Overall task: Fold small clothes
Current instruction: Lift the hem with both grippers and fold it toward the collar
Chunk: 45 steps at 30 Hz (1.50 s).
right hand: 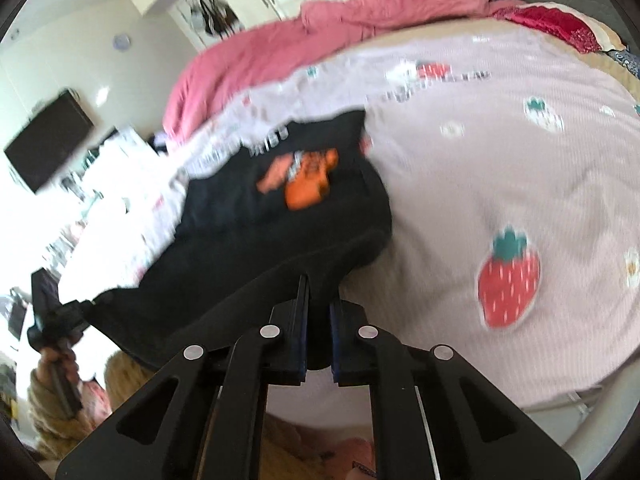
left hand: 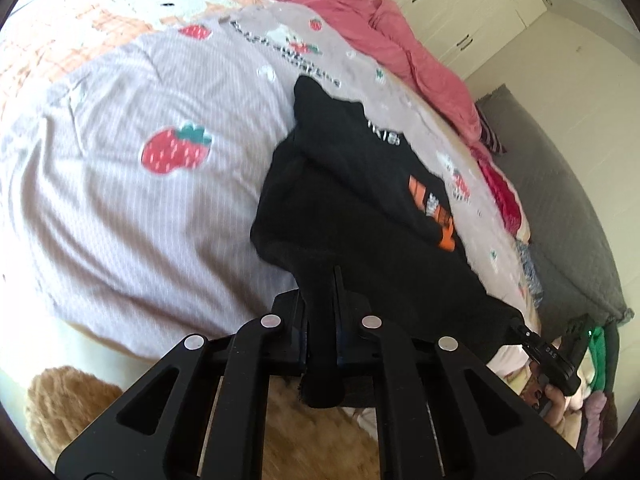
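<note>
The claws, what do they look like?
Each claw, the left claw and the right claw, is black. Each has two flat fingers on angled arms with long cut-out holes and four round silver studs. A fuzzy tan sleeve is worn.

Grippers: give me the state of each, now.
Left gripper: shut on the black garment.
Right gripper: shut on the same black garment.

- Strawberry-print bedspread (left hand: 120, 200) lies bare across the frame's left half (open passage).
- Pink quilt (left hand: 400, 40) heaps along the upper right.
- Black garment (left hand: 360, 200) drapes across centre.
</note>
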Tool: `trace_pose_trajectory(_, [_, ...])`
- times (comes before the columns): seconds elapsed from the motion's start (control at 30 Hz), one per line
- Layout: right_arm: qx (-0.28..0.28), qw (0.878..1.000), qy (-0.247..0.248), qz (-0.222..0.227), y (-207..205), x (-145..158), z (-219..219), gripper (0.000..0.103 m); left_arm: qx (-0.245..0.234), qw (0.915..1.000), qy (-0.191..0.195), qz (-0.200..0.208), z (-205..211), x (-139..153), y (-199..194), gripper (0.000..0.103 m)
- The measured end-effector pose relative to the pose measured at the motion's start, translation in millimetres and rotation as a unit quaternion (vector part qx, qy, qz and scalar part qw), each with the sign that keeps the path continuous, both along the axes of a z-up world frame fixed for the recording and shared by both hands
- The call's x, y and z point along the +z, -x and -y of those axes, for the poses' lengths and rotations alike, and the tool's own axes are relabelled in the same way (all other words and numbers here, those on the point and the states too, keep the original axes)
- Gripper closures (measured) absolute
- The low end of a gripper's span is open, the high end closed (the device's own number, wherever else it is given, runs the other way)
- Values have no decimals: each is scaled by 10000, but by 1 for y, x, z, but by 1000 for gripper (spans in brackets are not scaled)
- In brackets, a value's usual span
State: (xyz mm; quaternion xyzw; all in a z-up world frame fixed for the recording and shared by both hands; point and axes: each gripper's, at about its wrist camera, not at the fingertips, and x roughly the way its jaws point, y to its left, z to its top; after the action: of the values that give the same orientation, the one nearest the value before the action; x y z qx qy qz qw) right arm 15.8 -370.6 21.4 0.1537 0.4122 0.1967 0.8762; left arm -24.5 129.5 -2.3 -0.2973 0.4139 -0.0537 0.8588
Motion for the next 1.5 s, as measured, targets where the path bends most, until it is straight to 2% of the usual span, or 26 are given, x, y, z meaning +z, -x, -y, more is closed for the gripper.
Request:
trace_pose_trajectory(0.4, [-244, 9972, -185, 683, -65, 40, -7, 96, 187, 9988, 3, 463, -14, 35, -64, 100])
trace_pose_trajectory(0.67, [-302, 9955, -12, 899, -109, 53, -15, 96, 289, 9975, 9, 651, -19, 49, -109, 100])
trace_pose_trajectory(0.87, [-296, 9937, 311, 1034, -131, 51, -26, 96, 370, 9967, -190, 695, -18, 52, -129, 100])
trace_pose_trajectory(1.17, [-409, 9941, 494, 875, -171, 32, -34, 96, 389, 9960, -455, 668, -18, 43, -167, 100])
trace_pose_trajectory(1.33, [-372, 9944, 678, 722, -193, 19, -41, 96, 375, 9952, -757, 501, -15, 29, -194, 100])
trace_pose_trajectory(1.5, [-345, 9950, 826, 440, -206, 1, -48, 95, 374, 9954, -811, 343, -9, 15, -207, 97])
